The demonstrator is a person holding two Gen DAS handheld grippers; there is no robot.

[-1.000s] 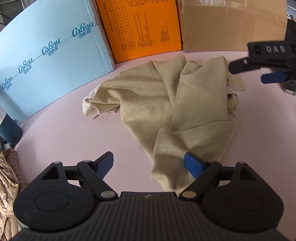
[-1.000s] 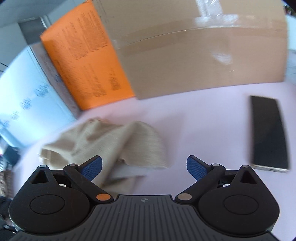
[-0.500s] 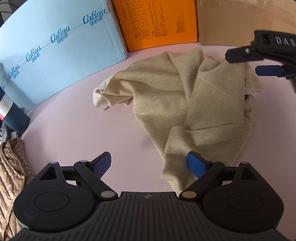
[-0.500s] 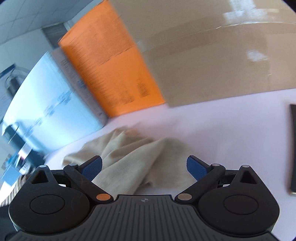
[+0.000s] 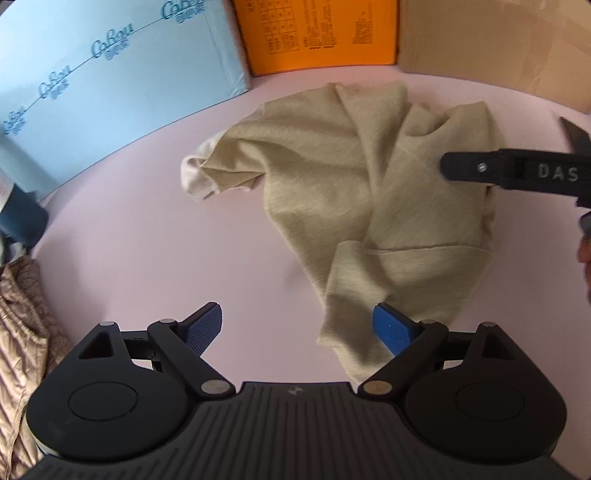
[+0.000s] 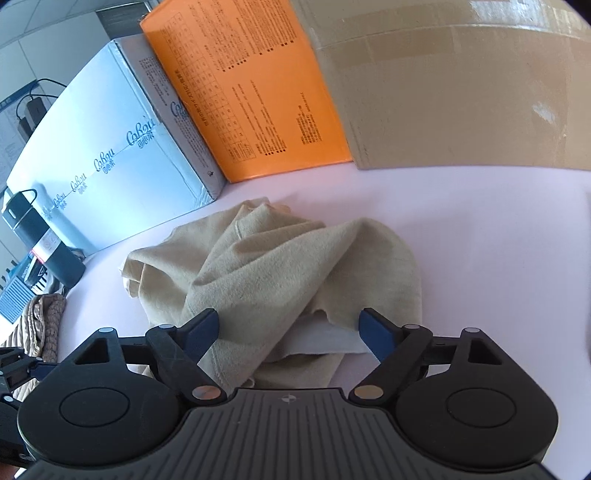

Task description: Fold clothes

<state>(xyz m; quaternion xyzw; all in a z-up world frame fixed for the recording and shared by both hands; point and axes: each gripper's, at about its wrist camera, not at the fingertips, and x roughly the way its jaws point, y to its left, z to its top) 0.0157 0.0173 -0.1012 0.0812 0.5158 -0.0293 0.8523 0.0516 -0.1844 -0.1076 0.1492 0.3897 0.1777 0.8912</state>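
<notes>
A beige shirt (image 5: pixel 373 206) is lying crumpled on the pink table (image 5: pixel 147 266), filling the centre and right of the left wrist view. The left gripper (image 5: pixel 297 326) is sitting at the bottom of that frame with its jaws wide apart, holding nothing — its right pad (image 5: pixel 389 326) is lying over the near edge of the shirt, the left pad (image 5: pixel 205 325) over bare table. The right gripper (image 6: pixel 290 328) is also spread open, low in its own frame, and the shirt's folded edge is lying between its pads; I cannot tell whether they are touching the cloth. In the left view its black body is reaching in from the right edge, above the shirt. Behind the shirt, along the top of both frames, a blue box (image 5: pixel 110 81), an orange box (image 5: pixel 317 33) and a brown carton (image 5: pixel 498 48) are standing side by side — a dark bottle (image 6: pixel 40 243) is standing at the left edge
</notes>
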